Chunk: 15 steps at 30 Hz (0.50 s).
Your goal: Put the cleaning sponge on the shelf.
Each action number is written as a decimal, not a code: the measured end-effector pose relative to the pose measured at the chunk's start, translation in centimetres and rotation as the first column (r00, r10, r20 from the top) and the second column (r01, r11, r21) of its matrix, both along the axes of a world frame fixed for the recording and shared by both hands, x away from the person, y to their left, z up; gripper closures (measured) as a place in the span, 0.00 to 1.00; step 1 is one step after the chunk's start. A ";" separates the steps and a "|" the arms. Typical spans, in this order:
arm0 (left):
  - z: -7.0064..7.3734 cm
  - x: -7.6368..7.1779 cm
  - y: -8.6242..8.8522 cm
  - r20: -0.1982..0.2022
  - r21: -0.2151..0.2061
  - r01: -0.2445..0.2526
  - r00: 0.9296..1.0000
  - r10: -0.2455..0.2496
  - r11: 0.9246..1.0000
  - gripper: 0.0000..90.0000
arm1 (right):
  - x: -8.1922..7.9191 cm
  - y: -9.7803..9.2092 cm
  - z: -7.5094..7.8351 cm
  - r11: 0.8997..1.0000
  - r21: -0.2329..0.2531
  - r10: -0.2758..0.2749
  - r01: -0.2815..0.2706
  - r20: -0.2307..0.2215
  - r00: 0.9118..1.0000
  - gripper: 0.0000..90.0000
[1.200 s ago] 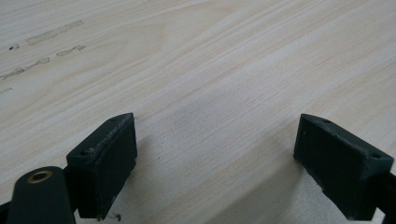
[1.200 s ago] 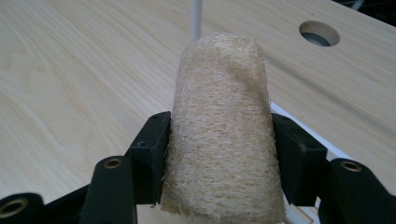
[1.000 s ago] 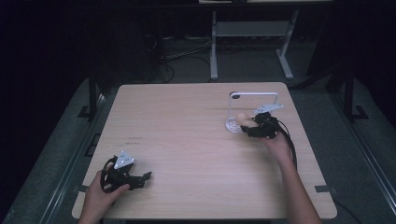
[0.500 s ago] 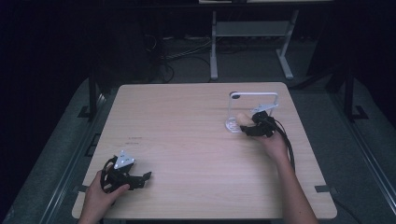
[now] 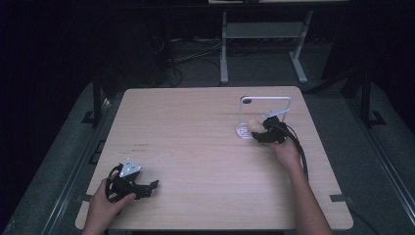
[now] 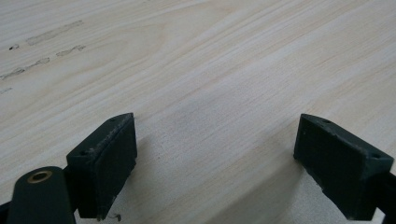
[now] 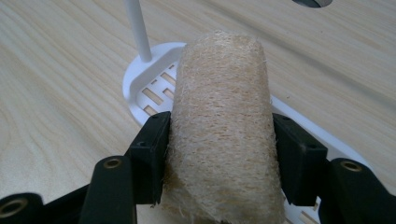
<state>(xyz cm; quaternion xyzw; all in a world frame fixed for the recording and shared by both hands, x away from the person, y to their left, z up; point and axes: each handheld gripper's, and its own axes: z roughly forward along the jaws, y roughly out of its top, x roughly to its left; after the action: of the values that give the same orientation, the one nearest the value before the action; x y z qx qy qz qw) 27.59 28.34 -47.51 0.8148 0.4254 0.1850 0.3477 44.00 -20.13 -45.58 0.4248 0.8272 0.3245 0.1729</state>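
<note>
Pale wood-grain table (image 5: 195, 147) filled the middle of a dark room, with cables and a metal frame on the floor beyond its far edge. On the table's far right part stood a white rack (image 5: 254, 115), a slotted base with a thin upright post and a bar arching over it. My right gripper (image 5: 262, 134) sat just beside that rack on its near side, its two black jaws pinching a tan, coarse-fibred loofah roll (image 7: 222, 126) from both sides. In the right gripper view the roll stood upright over the rack's slotted base. My left gripper (image 5: 147, 188) rested well apart from the rack, near the table's front left corner, low over bare wood. Its jaws were spread wide, holding nothing.
</note>
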 end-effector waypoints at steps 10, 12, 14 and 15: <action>0.0 0.0 0.0 0.000 0.000 0.000 1.000 0.000 1.000 0.14 | 0.0 0.1 0.0 1.000 -0.009 0.004 -0.005 -0.007 1.000 0.47; 0.0 0.0 0.0 0.000 0.000 0.000 1.000 0.000 1.000 0.14 | 0.0 0.1 0.0 1.000 -0.008 0.005 -0.005 -0.008 1.000 0.47; 0.0 0.0 0.0 0.000 0.000 0.000 1.000 0.000 1.000 0.14 | 0.0 0.1 0.0 1.000 -0.010 0.005 -0.005 -0.007 1.000 0.46; 0.0 0.0 0.0 0.000 0.000 0.000 1.000 0.000 1.000 0.14 | 0.0 0.1 0.0 1.000 -0.010 0.006 -0.006 -0.007 1.000 0.46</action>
<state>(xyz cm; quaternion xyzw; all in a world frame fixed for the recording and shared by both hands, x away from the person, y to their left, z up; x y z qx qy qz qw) 27.59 28.34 -47.51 0.8148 0.4254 0.1852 0.3475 43.95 -20.03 -45.61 0.4228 0.8306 0.3195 0.1711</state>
